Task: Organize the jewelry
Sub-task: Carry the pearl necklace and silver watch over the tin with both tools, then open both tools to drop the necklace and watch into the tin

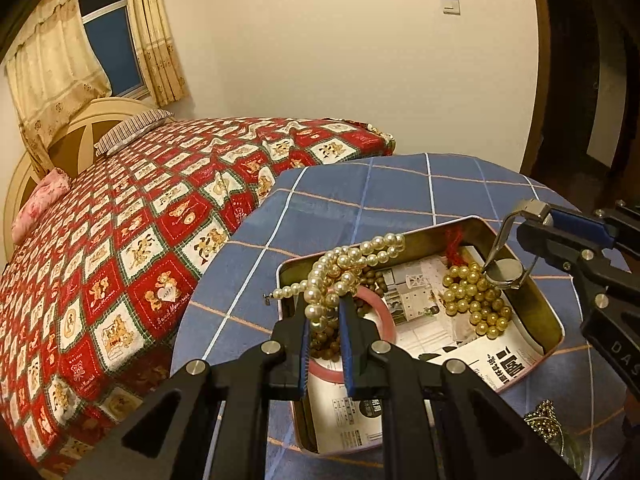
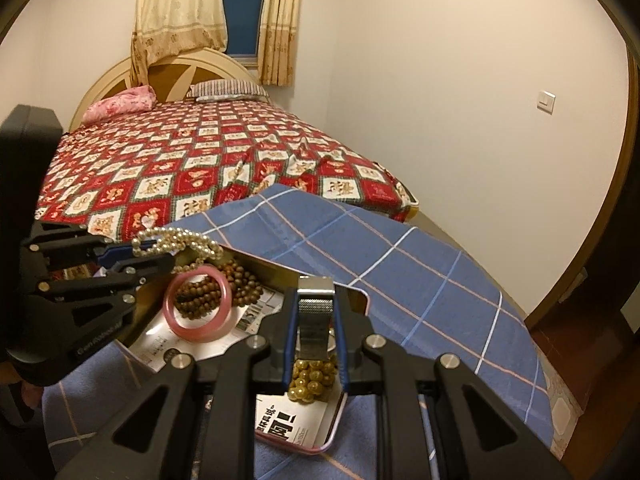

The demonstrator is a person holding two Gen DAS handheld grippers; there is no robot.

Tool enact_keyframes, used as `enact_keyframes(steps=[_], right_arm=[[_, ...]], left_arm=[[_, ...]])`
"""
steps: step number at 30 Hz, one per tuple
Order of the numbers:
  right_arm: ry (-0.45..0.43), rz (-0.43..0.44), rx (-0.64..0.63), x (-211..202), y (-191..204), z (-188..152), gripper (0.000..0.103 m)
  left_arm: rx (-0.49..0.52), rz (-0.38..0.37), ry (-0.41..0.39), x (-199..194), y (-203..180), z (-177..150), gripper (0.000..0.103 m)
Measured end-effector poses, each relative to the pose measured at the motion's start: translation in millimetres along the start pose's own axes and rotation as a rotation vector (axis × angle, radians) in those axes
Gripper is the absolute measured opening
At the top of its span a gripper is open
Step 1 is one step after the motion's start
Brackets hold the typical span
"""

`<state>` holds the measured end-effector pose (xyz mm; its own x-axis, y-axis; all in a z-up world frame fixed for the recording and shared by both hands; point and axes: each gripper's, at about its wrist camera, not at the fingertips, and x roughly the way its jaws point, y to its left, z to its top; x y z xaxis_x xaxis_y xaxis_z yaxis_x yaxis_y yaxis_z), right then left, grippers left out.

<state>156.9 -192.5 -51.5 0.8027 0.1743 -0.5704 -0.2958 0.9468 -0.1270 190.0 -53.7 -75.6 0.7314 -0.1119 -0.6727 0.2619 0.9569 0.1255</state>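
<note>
Pearls on a cream beaded necklace [image 1: 344, 268] spill over the rim of the shallow metal tin [image 1: 554, 322] – the left gripper [image 1: 325, 312] clamps them. Right gripper [image 2: 316, 312] pinches a silver mesh-band watch [image 2: 316, 312] above glossy gold beads [image 1: 476, 300]; a smooth pink bangle [image 2: 199, 306] rings brown wooden beads [image 2: 240, 280].

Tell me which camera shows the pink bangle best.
The right wrist view: the round pink bangle shows as a whole ring lying in the metal tin, around brown wooden beads. The left wrist view shows only arcs of it behind the left tongs.
</note>
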Motion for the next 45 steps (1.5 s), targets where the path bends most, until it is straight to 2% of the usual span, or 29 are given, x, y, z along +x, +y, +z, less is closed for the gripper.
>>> enact_keyframes(steps=[8,35,36,37,38,39,40,42,45], right_arm=[[0.025,0.01,0.004,10,-2,-6,0.019],[0.082,0.012,0.001,27,-2,-14,0.019],[0.084,0.019,-0.002,27,-1,-14,0.019],[0.085,0.024,-0.004,27,0,-14,0.02],[0.081,0.027,-0.005,25,0,-14,0.02],[0.077,0.02,-0.004,23,0,-15,0.023],[0.074,0.014,0.0,21,0,-15,0.032],[0.063,0.006,0.017,15,-3,-16,0.044],[0.064,-0.009,0.036,7,-6,-19,0.044]], left_arm=[[0.005,-0.021,-0.011,-2,-5,1,0.012],[0.032,-0.013,0.038,14,-8,-7,0.014],[0.038,-0.006,0.04,13,-9,-7,0.022],[0.038,0.004,0.042,12,-9,-6,0.04],[0.035,0.02,0.034,9,-8,-6,0.052],[0.032,0.047,0.011,4,-7,-6,0.074],[0.029,0.06,-0.009,0,-6,-6,0.078],[0.025,0.052,-0.019,-7,-3,-7,0.078],[0.024,0.065,-0.014,-13,1,-10,0.078]])
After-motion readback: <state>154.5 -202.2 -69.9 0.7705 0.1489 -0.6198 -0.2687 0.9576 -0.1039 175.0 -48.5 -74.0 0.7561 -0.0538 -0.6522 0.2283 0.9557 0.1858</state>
